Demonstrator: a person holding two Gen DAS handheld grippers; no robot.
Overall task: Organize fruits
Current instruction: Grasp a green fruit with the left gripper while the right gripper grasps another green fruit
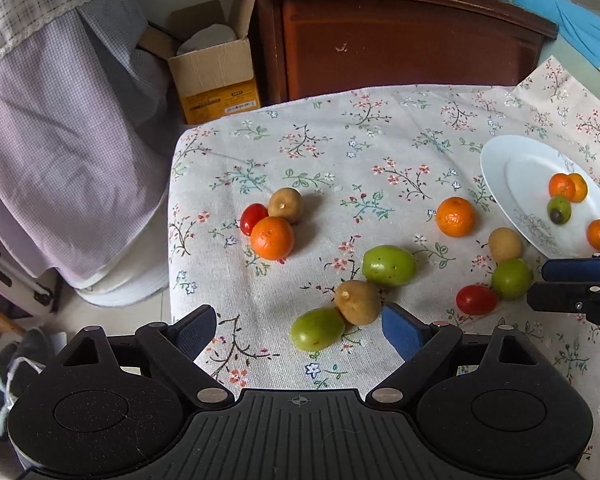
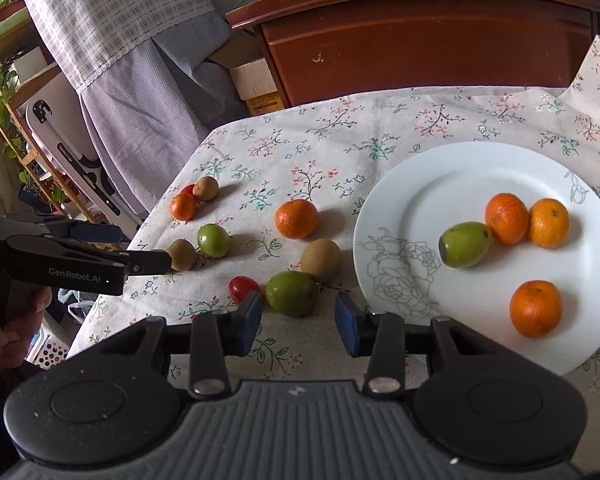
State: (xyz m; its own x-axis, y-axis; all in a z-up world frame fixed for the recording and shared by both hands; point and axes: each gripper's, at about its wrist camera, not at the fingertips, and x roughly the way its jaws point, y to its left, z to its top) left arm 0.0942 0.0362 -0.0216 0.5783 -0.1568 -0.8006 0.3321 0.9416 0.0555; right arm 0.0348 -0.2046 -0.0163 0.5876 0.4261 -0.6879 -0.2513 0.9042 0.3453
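Left tongs (image 1: 298,330) spread wide around green fruit (image 1: 317,329) and brown fruit (image 1: 357,302); right tongs (image 2: 299,320) half-open, empty, beside plate (image 2: 400,208).

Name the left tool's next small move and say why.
Probably lower the left tool a little further and close on the brown fruit. Its jaws are wide open with nothing gripped, and that fruit and a green fruit lie just ahead, off the plate.
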